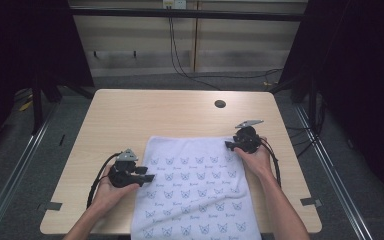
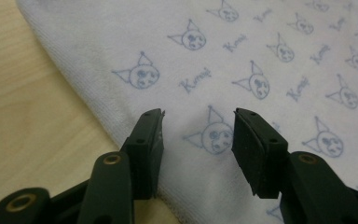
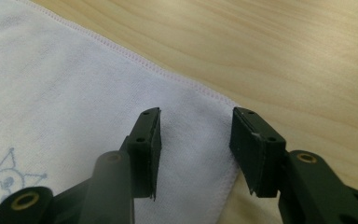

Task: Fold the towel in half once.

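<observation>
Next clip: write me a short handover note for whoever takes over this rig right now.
Left gripper: jaws open, over the left edge of the white towel with blue cat-face print; nothing held.
Right gripper: jaws open, at the towel's far right corner; nothing held.
Towel: spread flat on the light wooden table, its near edge hanging over the table's front edge.
Done: no fold made, towel not gripped.
Left: probably close on the cloth and start handling it.

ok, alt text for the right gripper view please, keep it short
The right gripper hovers with open jaws over the far right corner of a white towel, nothing between the pads. The towel's stitched hem runs diagonally across the light wood table, and part of a blue cat print shows at lower left.
</observation>
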The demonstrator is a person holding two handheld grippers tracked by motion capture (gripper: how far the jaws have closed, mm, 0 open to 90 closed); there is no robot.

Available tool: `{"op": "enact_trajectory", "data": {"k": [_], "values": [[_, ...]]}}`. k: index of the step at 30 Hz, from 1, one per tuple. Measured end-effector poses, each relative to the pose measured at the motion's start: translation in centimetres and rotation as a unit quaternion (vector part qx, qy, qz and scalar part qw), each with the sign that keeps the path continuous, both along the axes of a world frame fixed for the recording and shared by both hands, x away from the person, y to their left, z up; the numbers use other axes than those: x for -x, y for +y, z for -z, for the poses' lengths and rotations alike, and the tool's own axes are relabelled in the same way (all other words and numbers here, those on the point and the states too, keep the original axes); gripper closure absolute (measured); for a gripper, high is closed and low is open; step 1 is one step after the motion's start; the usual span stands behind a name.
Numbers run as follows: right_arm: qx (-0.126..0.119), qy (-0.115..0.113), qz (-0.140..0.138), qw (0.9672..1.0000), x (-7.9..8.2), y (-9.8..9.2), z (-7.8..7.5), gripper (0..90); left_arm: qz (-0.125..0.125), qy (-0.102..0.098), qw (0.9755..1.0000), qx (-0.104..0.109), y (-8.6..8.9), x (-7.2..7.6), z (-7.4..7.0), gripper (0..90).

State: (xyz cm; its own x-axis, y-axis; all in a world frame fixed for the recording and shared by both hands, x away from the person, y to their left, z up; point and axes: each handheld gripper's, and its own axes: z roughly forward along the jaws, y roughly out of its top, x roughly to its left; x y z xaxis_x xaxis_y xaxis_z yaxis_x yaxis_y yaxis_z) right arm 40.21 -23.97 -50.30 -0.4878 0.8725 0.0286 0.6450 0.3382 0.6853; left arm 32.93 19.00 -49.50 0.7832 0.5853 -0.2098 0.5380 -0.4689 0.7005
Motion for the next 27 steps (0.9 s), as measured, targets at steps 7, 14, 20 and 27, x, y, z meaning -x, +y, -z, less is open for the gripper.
{"op": "enact_trajectory", "data": {"k": [7, 14, 20, 27], "values": [[-0.01, 0.006, -0.011, 0.9999, 0.4, 0.3, -0.1, 79.4, -0.042, -0.021, 0.9988, 0.016, 0.7, -2.6, -1.3, 49.7], [-0.035, 0.018, -0.022, 0.999, 0.8, 0.4, 0.0, 87.2, -0.085, -0.022, 0.996, 0.017, -0.5, -7.0, -1.3, 49.4], [-0.038, 0.019, -0.024, 0.9988, 0.9, 0.4, 0.1, 87.2, -0.104, -0.024, 0.9943, -0.003, -1.5, -8.6, -0.7, 52.3], [-0.051, 0.014, -0.024, 0.9983, 1.1, 0.2, 0.3, 86.9, -0.108, -0.014, 0.9938, -0.023, -1.8, -9.1, 0.5, 67.6]]}}
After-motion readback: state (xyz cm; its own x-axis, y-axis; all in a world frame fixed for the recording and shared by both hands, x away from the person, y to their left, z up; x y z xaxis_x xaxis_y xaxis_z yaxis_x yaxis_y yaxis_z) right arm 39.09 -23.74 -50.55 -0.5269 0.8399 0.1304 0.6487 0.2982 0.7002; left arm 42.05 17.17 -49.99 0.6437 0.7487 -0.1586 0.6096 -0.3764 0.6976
